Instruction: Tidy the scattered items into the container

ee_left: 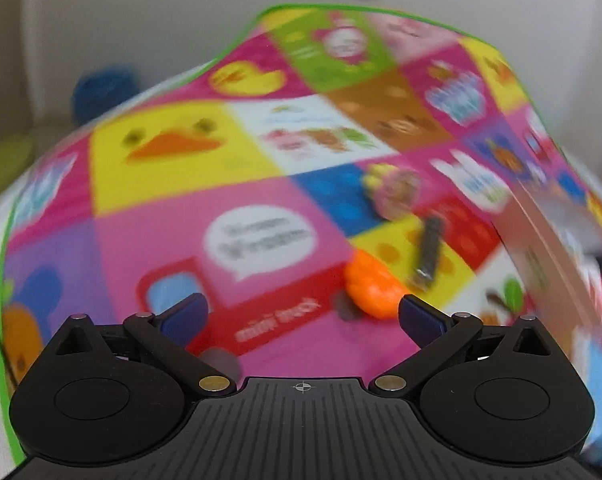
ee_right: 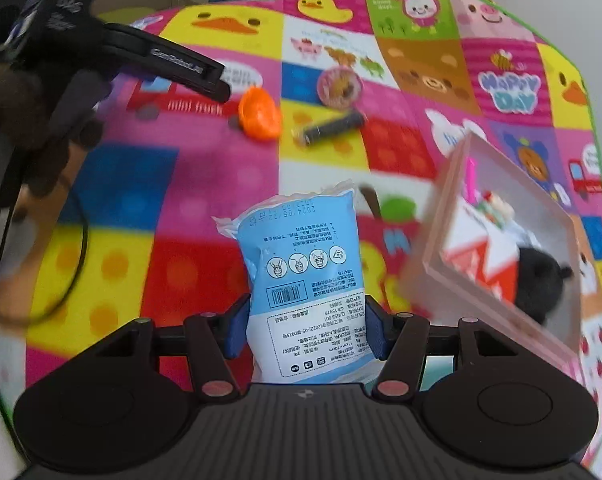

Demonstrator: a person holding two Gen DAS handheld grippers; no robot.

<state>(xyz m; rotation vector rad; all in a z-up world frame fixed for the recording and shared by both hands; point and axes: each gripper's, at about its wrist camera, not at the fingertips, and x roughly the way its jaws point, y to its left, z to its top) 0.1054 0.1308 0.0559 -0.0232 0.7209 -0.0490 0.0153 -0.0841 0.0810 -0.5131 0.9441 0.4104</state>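
My right gripper is shut on a blue and white packet and holds it above the play mat, just left of the pink container. The container holds a black plush toy and a red and white item. An orange toy, a dark tube and a round pink disc lie on the mat. My left gripper is open and empty, with the orange toy just ahead on its right; the tube and disc lie beyond. The left gripper's finger also shows in the right wrist view.
The colourful patchwork play mat covers the floor, with a green edge. A blue bundle lies off the mat at the far left. A black cable loops at the mat's left side. The container's wall is at right.
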